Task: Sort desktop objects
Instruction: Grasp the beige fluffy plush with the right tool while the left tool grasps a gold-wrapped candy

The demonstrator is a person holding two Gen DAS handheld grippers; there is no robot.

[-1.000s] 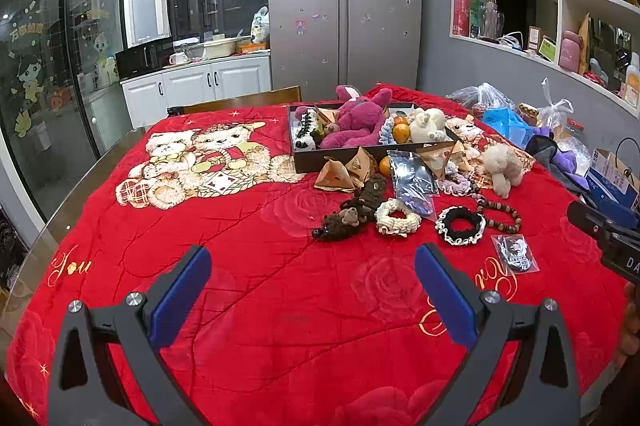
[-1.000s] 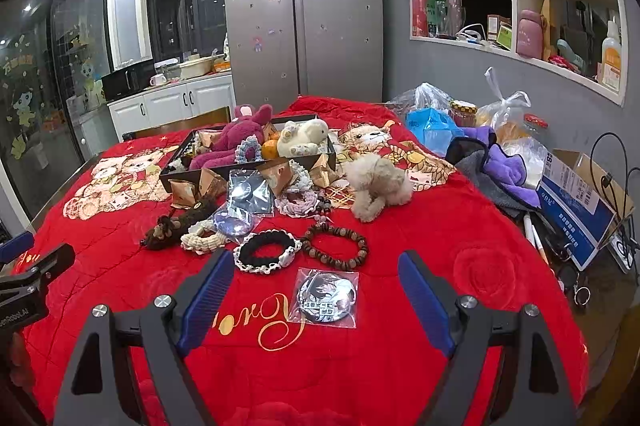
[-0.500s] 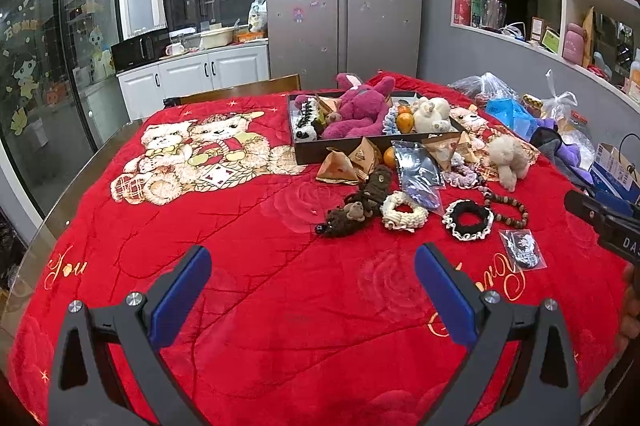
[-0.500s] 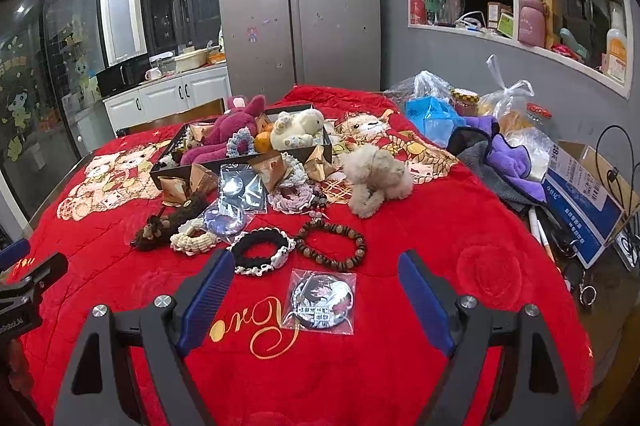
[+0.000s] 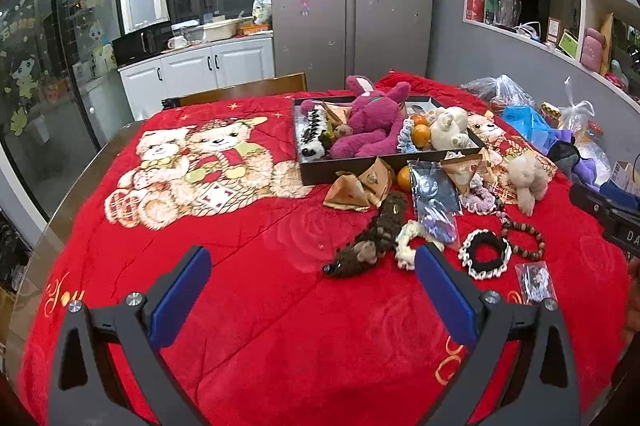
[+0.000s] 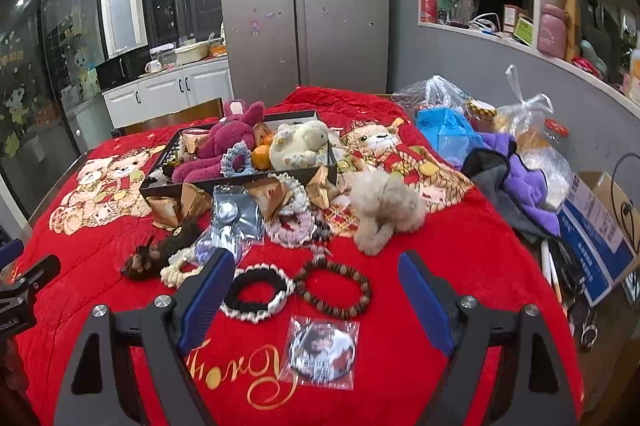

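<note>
Left tool (image 5: pixel 312 260) released, blue pads wide apart, hovering above the red blanket (image 5: pixel 248 306) that covers the bench; right tool (image 6: pixel 316 266) likewise released, its gap framing the black scrunchie (image 6: pixel 258 292) and the wooden bead bracelet (image 6: pixel 334 288), which lie flat and just beside each other; the bagged badge (image 6: pixel 322 348) lies flat nearer the camera, between the pads; brown plush strip (image 5: pixel 370 236) lies with its long axis running diagonally, far end toward the black tray (image 5: pixel 340 168), near end toward the left tool; cream scrunchie (image 5: pixel 408 238) touches its right side; tray holds the magenta plush (image 5: pixel 368 128), a cream plush (image 5: pixel 448 128) and oranges (image 5: pixel 420 132); beige plush dog (image 6: pixel 384 210) lies on its side right of the tray.
</note>
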